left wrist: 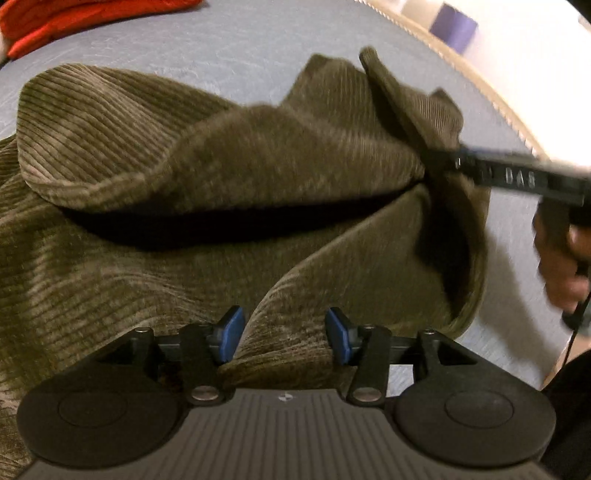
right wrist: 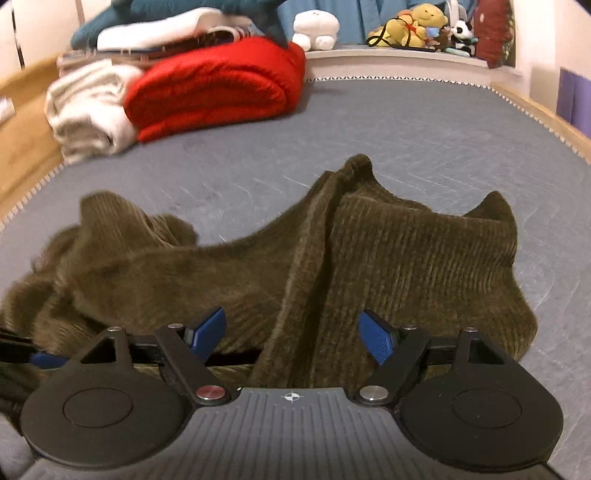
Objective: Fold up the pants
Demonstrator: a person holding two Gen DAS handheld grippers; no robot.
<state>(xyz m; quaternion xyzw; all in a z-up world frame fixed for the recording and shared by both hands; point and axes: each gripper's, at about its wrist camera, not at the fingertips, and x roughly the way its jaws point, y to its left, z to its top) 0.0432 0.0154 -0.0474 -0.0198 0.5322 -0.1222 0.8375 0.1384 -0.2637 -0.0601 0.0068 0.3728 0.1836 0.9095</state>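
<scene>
Olive-brown corduroy pants (left wrist: 155, 155) lie crumpled in a loose heap on the grey-blue mattress of a bed (right wrist: 406, 122), on its near part and towards the right-hand edge with the pale zigzag piping. The cloth is rumpled, not flat: one broad fold arches over a dark hollow, and two peaks of fabric stand up at the far side of the heap.

Left gripper (left wrist: 284, 338): blue pads apart, a ridge of corduroy rising between them; the left pad looks to touch the cloth, the right pad stands clear. Not clamped.

Right gripper (right wrist: 295, 336): blue pads spread wide, a raised fold of the pants between them, neither pad pressing on it. In the left wrist view this gripper's black bar reaches in from the right edge to the cloth, with the person's hand (left wrist: 565, 258) behind it; blurred.

Far left corner of the bed: a folded red knitted blanket (right wrist: 214, 88), a cream towel (right wrist: 88, 110) just beside it, more stacked textiles behind. Plush toys (right wrist: 417, 26) on the white ledge beyond the far edge.
</scene>
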